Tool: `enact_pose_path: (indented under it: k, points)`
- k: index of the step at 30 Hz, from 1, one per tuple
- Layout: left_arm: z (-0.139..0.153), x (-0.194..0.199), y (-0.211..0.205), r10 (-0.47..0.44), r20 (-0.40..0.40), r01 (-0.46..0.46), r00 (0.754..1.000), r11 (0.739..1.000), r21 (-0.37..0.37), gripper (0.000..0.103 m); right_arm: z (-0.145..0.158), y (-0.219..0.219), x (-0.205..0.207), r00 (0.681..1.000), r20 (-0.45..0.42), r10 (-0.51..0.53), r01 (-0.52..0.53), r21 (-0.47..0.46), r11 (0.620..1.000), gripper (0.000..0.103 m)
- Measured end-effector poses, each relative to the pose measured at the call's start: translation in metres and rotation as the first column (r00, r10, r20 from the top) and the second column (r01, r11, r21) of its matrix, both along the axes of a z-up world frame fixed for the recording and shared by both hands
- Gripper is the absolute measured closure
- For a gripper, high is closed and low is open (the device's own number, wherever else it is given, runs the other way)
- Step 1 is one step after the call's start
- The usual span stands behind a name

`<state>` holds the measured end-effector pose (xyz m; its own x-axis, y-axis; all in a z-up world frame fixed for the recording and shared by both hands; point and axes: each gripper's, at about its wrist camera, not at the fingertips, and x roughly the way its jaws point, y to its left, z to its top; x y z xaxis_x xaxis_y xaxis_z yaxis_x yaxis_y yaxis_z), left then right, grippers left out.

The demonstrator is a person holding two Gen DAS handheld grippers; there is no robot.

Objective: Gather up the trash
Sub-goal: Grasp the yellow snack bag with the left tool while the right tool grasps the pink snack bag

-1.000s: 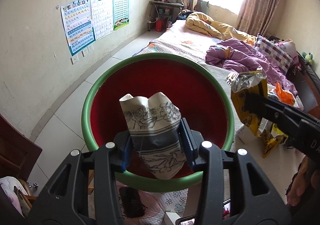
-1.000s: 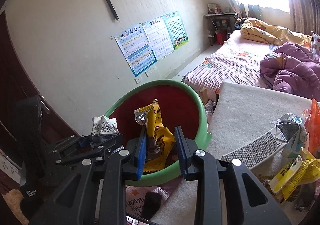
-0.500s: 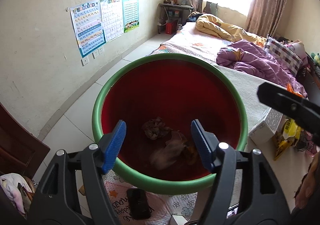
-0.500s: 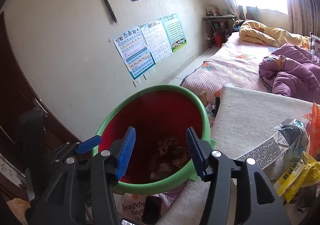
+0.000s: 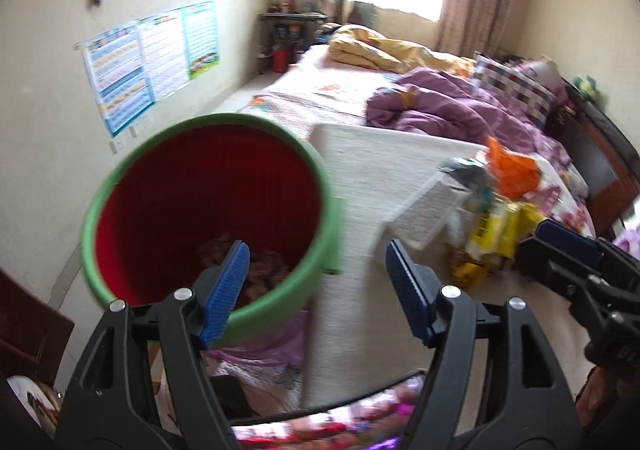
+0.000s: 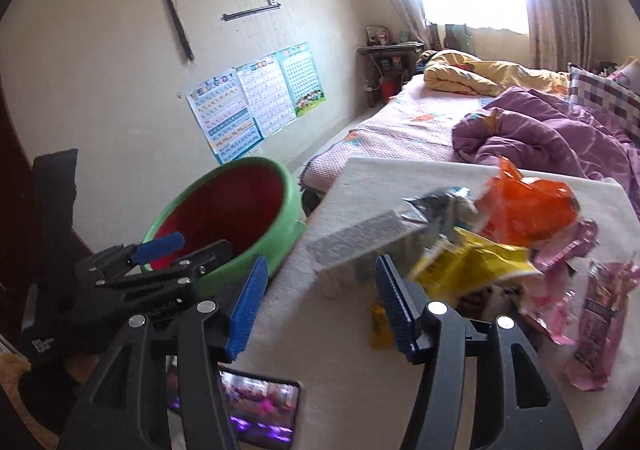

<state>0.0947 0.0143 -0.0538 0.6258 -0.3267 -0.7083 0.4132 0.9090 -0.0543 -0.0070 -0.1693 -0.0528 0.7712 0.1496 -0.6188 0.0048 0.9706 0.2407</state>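
Left gripper [image 5: 318,282]: jaws spread wide, nothing between the blue pads. It hangs over the gap where the bin's rim meets the table edge, left pad above the bin's inside, right pad above the table.

Right gripper [image 6: 318,300]: jaws likewise wide apart and empty, held above the table's near portion, with the trash pile just ahead and to its right.

Edges and clearance: the bin [image 5: 332,206], green outside and red inside, stands against the left edge of the white table [image 5: 368,170]; a green tab on its rim touches or nearly touches the table side. The table's far edge abuts the bed [image 6: 420,122]. The left half of the tabletop is bare. A strip of tiled floor [image 5: 240,98] runs between the bed and the wall with the posters [image 6: 256,98].

Containers: the bin holds crumpled wrappers [image 5: 264,262] low at its bottom; blur prevents identifying them individually.

Trash on the table: a white box [image 6: 352,242] lies nearest the bin, tilted, touching a silver wrapper [image 6: 440,206]. Behind sits an orange bag [image 6: 524,206]; below it a yellow packet [image 6: 476,262]; pink packets [image 6: 600,310] lie farthest right. A phone [image 6: 260,410] with its screen lit lies at the table's near edge.
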Motion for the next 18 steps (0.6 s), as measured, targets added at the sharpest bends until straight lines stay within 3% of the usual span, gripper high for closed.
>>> enact_pose_path:
  k: [9,13,17,18]
  points:
    - [-0.007,-0.009,-0.117,-0.254,-0.049,0.255,0.966,0.967,-0.001,0.035,-0.016,-0.102,-0.057,0.983,-0.052,-0.174,0.174,0.006,0.985,0.048]
    - [-0.029,0.008,-0.149,-0.227,-0.149,0.233,0.962,0.972,0.022,0.035,-0.018,-0.132,-0.074,0.980,-0.058,-0.190,0.191,0.026,0.981,0.048]
    - [-0.041,0.008,-0.163,-0.222,-0.183,0.234,0.958,0.971,0.046,0.036,-0.023,-0.161,-0.086,0.977,-0.072,-0.201,0.205,0.054,0.977,0.048]
    - [-0.043,0.007,-0.164,-0.220,-0.188,0.233,0.957,0.971,0.046,0.040,-0.024,-0.167,-0.089,0.976,-0.075,-0.204,0.208,0.063,0.976,0.048]
